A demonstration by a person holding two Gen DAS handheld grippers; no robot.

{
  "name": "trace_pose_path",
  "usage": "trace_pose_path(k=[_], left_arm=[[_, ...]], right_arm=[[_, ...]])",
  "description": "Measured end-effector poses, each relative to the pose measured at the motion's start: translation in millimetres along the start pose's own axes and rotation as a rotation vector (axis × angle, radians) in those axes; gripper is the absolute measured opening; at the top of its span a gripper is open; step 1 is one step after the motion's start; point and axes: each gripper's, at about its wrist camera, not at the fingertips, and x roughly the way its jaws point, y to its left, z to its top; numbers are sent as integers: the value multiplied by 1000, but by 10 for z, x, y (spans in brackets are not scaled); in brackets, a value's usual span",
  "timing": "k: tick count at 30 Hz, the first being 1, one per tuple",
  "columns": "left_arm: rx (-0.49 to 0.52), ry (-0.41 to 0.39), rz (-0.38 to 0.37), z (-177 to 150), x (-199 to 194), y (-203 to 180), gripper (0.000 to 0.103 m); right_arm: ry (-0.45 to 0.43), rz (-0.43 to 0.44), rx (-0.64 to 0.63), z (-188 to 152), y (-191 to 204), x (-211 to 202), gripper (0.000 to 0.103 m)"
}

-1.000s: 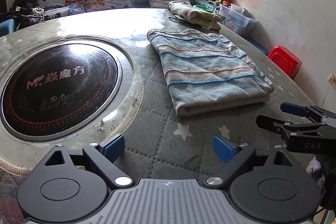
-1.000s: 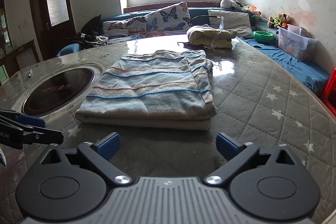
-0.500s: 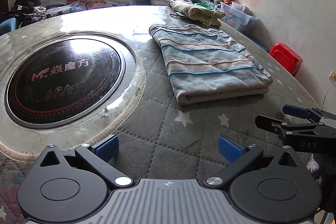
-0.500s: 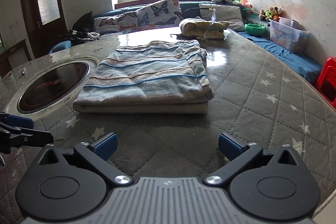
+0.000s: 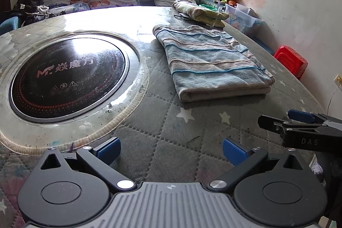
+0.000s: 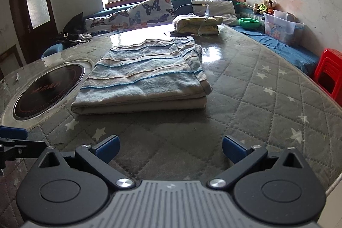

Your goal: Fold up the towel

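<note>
- The blue-and-beige striped terry towel (image 6: 141, 76) lies folded into a thick, layered rectangle on the grey quilted star-print worktop (image 6: 263, 87), just right of the round black glass hob plate (image 5: 66, 76) set into it
- Its folded spine faces you, rounded and closed along the near edge; the loose edges show at the right side, stacked one on another and a little uneven
- Your left tongs (image 5: 170, 150) hang above the bare worktop well short of the towel, blue pads spread wide with nothing between them
- Your right tongs (image 6: 170, 147) sit the same way, pads wide apart and empty, centred on the towel's near edge but clear of it; in the left view they show from the side at the right margin
- Judging from how it lies, the folding looks done or nearly so, and neither tool is touching cloth; you seem to be either at the release stage or lining up one more fold
- If another fold is wanted, bring each set of tongs to a corner of one short side, pinch all the layers together, then carry that side over to meet the opposite one
- The bundle is thick, so take a deep bite; a shallow pinch may lift only the top layer and pull the stack apart
- A second folded cloth, pale yellow and grey (image 6: 197, 24), rests at the far side; leave it alone
</note>
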Motion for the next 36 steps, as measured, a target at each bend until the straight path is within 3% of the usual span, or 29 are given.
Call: trace_pose_path(k=[11, 17, 36], left_arm=[[21, -100, -4, -37, -166, -47, 103], [6, -114, -4, -53, -222, -43, 103], [25, -34, 48, -181, -161, -104, 103]], right_arm=[[-2, 17, 26, -25, 56, -84, 103], [-9, 21, 29, -55, 76, -134, 103], [-6, 31, 36, -143, 136, -172, 103]])
